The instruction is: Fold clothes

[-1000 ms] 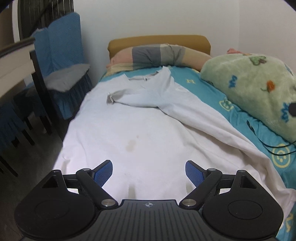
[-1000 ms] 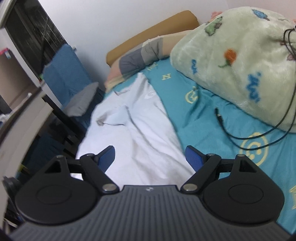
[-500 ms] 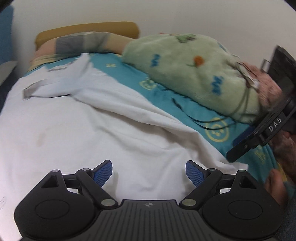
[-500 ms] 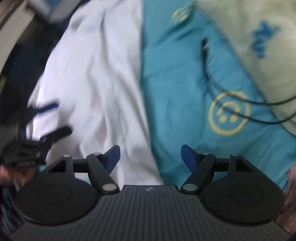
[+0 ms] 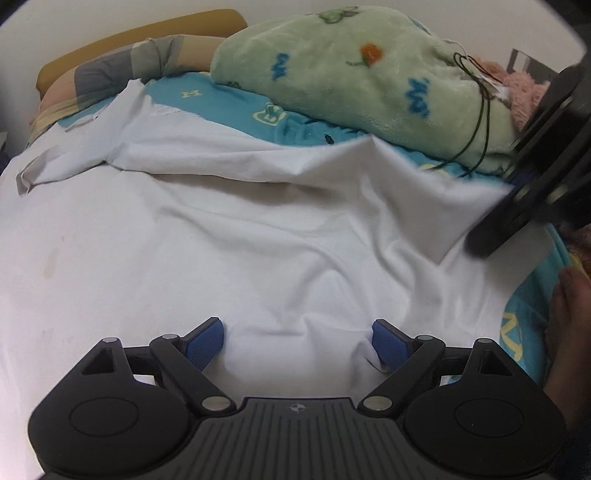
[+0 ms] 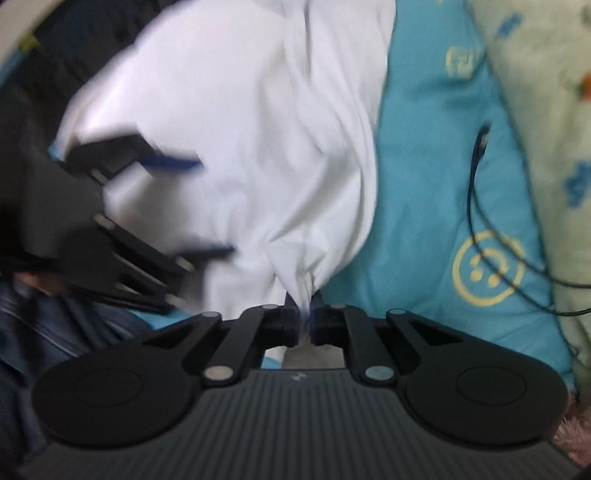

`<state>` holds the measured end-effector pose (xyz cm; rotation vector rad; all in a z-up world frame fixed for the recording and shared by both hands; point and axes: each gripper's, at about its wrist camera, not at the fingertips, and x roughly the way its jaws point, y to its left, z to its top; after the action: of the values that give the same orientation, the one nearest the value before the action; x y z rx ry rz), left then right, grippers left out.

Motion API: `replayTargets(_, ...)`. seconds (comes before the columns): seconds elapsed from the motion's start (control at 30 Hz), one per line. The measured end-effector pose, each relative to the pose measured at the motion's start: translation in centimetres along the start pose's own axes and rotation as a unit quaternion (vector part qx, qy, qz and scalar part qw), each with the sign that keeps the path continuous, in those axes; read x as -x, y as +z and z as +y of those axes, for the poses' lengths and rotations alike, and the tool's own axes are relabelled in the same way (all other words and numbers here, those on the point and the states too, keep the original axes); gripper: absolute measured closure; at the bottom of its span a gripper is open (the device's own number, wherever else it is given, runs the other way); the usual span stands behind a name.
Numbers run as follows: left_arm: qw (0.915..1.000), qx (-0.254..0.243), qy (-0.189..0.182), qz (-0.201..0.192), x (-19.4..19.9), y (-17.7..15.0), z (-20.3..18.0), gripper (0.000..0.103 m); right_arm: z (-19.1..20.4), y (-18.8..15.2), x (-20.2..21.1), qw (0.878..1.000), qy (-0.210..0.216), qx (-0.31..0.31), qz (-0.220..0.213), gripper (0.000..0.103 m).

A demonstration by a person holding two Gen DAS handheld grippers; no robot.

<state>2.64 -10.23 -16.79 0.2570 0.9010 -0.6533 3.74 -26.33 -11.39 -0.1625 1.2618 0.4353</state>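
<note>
A white shirt (image 5: 221, 240) lies spread on the bed, collar toward the pillow. My left gripper (image 5: 297, 338) is open low over its near hem, and a fold of cloth rises between the blue pads (image 5: 207, 341) without being pinched. My right gripper (image 6: 304, 325) points steeply down, its jaws closing tight on a bunched edge of the white shirt (image 6: 258, 129) beside the teal sheet. In the left wrist view the right gripper's black body (image 5: 535, 184) sits at the shirt's right edge. In the right wrist view the left gripper (image 6: 192, 206) is a blur at the left.
A green fleece blanket (image 5: 369, 74) is heaped along the right side of the teal sheet (image 6: 424, 184), with a black cable (image 6: 476, 206) trailing from it. A striped pillow (image 5: 129, 70) and tan headboard (image 5: 147, 33) are at the far end. A person's hand (image 5: 569, 314) shows at the right.
The right gripper tipped downward and went from wide open to closed on the shirt's edge. The left gripper swung right and sank onto the near hem, staying open.
</note>
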Motion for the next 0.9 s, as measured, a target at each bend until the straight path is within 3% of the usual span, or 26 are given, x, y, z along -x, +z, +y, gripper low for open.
replayTargets(0.13,0.9961,0.082,-0.012,-0.030,3.2,0.8,3.4,0.014,3.7,0.8,5.0,0.998,-0.001,0.036,-0.057,0.095)
replayTargets(0.23,0.9837,0.168,-0.016,-0.060,6.2,0.7,7.3,0.014,7.2,1.3,5.8,0.995,-0.002,0.067,-0.072,0.095)
replayTargets(0.4,0.9623,0.260,-0.019,-0.077,8.6,-0.4,12.1,0.013,10.6,1.7,1.0,0.995,-0.015,0.097,-0.028,0.095)
replayTargets(0.53,0.9426,0.316,-0.044,-0.099,9.0,-0.4,14.0,0.013,10.9,1.7,-2.8,0.999,-0.016,0.041,0.002,0.090)
replayTargets(0.57,0.9385,0.326,-0.049,-0.104,8.9,-0.4,14.2,0.013,10.6,1.7,-3.1,0.999,-0.014,0.029,0.006,0.082)
replayTargets(0.67,0.9310,0.344,-0.049,-0.111,8.1,-0.2,14.8,0.013,9.8,1.3,-1.6,1.000,0.018,-0.007,-0.022,0.028)
replayTargets(0.7,0.9283,0.351,-0.048,-0.112,7.8,-0.2,15.2,0.013,9.6,1.1,-0.7,0.999,0.028,-0.019,-0.042,0.023)
replayTargets(0.8,0.9200,0.373,-0.044,-0.114,6.7,0.0,16.3,0.013,8.4,2.0,2.3,0.991,0.048,-0.059,-0.108,0.023)
replayTargets(0.9,0.9164,0.384,-0.027,-0.108,5.1,1.0,17.9,0.013,6.2,3.8,4.4,0.974,0.041,-0.119,-0.188,0.023)
